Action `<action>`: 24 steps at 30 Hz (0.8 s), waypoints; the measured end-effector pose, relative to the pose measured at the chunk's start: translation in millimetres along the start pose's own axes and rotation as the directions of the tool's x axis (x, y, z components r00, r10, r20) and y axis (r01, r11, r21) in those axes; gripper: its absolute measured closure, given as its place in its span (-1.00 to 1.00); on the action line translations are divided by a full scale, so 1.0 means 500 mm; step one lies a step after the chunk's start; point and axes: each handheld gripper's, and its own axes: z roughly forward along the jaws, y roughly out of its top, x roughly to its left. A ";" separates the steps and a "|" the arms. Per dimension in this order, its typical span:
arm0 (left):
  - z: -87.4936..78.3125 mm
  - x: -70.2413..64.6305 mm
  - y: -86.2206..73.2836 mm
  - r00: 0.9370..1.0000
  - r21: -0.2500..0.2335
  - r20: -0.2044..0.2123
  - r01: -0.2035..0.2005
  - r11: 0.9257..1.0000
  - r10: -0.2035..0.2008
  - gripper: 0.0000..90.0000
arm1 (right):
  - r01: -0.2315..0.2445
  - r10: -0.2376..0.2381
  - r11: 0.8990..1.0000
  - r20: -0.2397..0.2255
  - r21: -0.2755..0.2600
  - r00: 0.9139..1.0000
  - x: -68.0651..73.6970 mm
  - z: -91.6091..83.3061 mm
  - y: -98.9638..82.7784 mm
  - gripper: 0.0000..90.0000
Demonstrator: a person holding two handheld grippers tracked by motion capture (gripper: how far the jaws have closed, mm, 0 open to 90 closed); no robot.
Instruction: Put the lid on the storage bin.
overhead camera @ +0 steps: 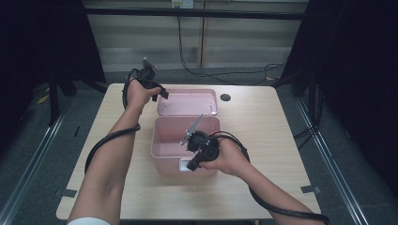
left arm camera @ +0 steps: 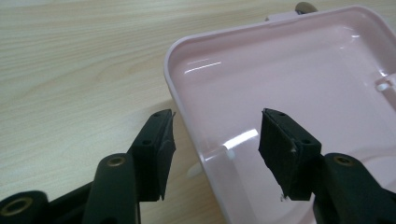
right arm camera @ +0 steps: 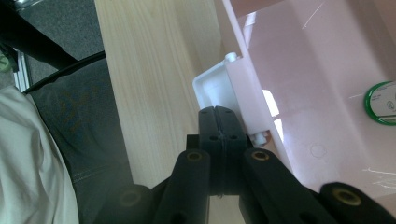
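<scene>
Pink plastic is what I have under both hands: one open box (overhead camera: 184,143) near the middle of the wooden table (overhead camera: 263,140), and its one lid (overhead camera: 187,102) lying inside-up just behind it, toward the far edge. The lid's long near edge runs beside the box's back rim; whether they touch I cannot tell.

My left gripper (overhead camera: 157,90) is at the lid's left end, its jaws spread partway with the lid's raised rim (left arm camera: 187,126) between them, one pad (left arm camera: 161,149) outside over the table and the other (left arm camera: 285,149) over the tray of the lid; neither pad presses on the rim. Bare wood lies open to the left of the lid up to the table's left edge.

My right gripper (overhead camera: 193,163) is at the box's near wall, jaws pressed together with nothing between them, their tips (right arm camera: 220,122) right by the single white latch (right arm camera: 219,88) on that wall. The strip of table between box and near edge is free.

The box is glossy, translucent, with rounded corners. Inside it, in the right gripper view, lies one round green-rimmed label or disc (right arm camera: 383,103). One dark round hole (overhead camera: 225,97) sits in the tabletop right of the lid.
</scene>
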 end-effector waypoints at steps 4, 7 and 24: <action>0.013 0.002 0.007 1.000 0.016 -0.018 -0.010 1.000 0.011 0.04 | 0.000 0.000 1.000 -0.008 0.002 1.000 -0.002 -0.001 0.000 1.00; 0.022 0.004 0.010 1.000 0.022 -0.017 0.003 1.000 -0.003 0.05 | 0.000 0.000 1.000 -0.014 -0.004 1.000 -0.003 -0.001 -0.002 1.00; 0.038 0.015 0.013 0.996 0.105 -0.077 0.053 0.993 -0.045 0.55 | -0.013 0.012 1.000 -0.027 -0.017 1.000 -0.006 0.001 -0.005 1.00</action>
